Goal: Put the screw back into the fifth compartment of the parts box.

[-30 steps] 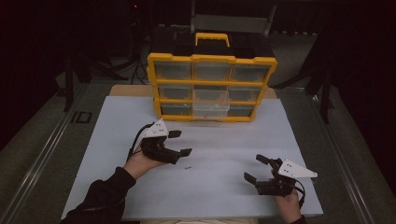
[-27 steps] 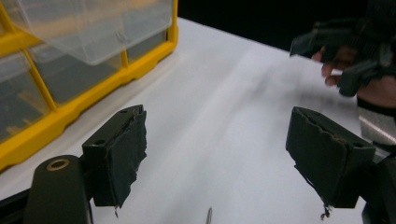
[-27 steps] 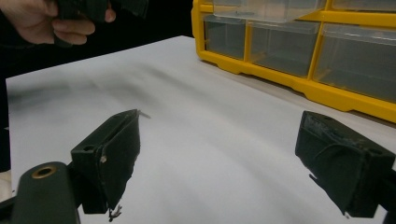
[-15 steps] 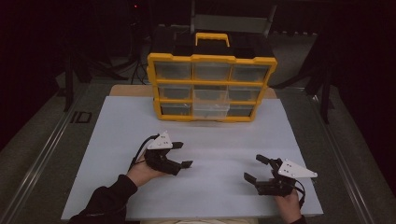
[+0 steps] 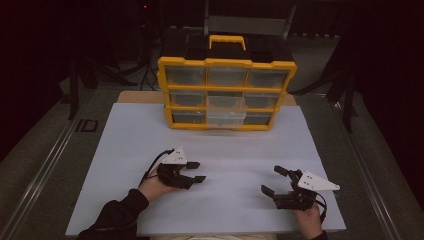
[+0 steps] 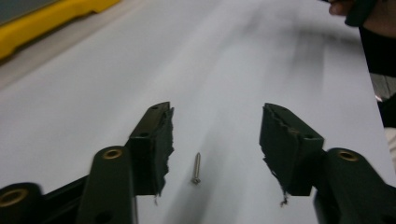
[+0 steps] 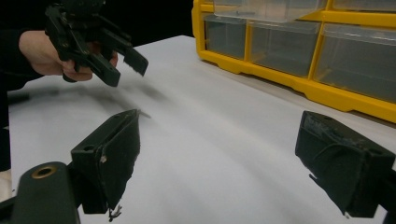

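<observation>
The screw (image 6: 196,168) is bare metal, greyish and faintly shiny, with a threaded shank. It lies on a white sheet (image 5: 220,150) that looks matt and smooth, like paper or thin board; a strip of pale wood (image 5: 137,97) shows past its far edge. The left gripper (image 6: 215,140) has matt black jaws of hard plastic with brass-coloured inserts, and its pads (image 6: 161,144) are dark rubbery foam, ragged and torn at the edges. The right gripper (image 7: 219,158) has the same worn, frayed pads. The organiser cabinet (image 5: 227,92) is glossy yellow plastic with clear, slightly cloudy plastic drawers (image 7: 275,44).
</observation>
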A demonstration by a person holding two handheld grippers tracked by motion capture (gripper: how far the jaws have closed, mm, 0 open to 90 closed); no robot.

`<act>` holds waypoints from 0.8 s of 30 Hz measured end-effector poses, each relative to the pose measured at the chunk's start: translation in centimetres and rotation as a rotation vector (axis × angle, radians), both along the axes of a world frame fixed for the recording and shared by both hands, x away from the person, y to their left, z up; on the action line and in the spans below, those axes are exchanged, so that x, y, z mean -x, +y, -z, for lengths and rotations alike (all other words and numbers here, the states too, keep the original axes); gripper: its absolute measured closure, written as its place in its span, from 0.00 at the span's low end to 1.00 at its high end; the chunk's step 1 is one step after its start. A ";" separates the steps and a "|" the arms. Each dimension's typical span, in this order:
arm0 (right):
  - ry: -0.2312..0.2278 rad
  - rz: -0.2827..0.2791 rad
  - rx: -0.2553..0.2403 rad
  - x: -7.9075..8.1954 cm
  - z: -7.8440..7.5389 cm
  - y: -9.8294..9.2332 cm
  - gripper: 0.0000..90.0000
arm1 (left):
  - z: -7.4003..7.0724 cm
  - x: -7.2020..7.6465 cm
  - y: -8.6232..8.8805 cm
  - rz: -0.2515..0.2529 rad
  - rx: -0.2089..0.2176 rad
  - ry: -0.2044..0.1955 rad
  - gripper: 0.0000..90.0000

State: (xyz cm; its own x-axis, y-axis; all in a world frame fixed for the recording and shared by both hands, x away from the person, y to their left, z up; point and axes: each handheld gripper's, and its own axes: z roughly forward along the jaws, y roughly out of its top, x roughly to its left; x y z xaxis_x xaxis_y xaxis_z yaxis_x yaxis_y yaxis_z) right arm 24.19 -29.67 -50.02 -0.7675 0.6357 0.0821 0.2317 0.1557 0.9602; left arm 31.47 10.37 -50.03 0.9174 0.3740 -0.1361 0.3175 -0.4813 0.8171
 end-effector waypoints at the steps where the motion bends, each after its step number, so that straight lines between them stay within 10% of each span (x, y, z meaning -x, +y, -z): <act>1: 0.000 -0.001 0.000 0.0 0.0 0.0 0.16 | 0.4 -0.1 -0.1 0.009 -0.009 0.011 0.55; 24: -0.001 0.002 0.001 0.0 0.0 -0.1 0.16 | 2.7 -0.8 -1.7 0.048 -0.189 0.014 0.84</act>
State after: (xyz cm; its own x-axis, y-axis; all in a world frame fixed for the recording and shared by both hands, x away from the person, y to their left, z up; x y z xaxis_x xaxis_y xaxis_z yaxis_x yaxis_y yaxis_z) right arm 24.17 -29.72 -50.01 -0.7663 0.6374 0.0811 0.2312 0.1557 0.9604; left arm 32.24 8.72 -52.76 0.9333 0.3499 -0.0803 0.3008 -0.6403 0.7068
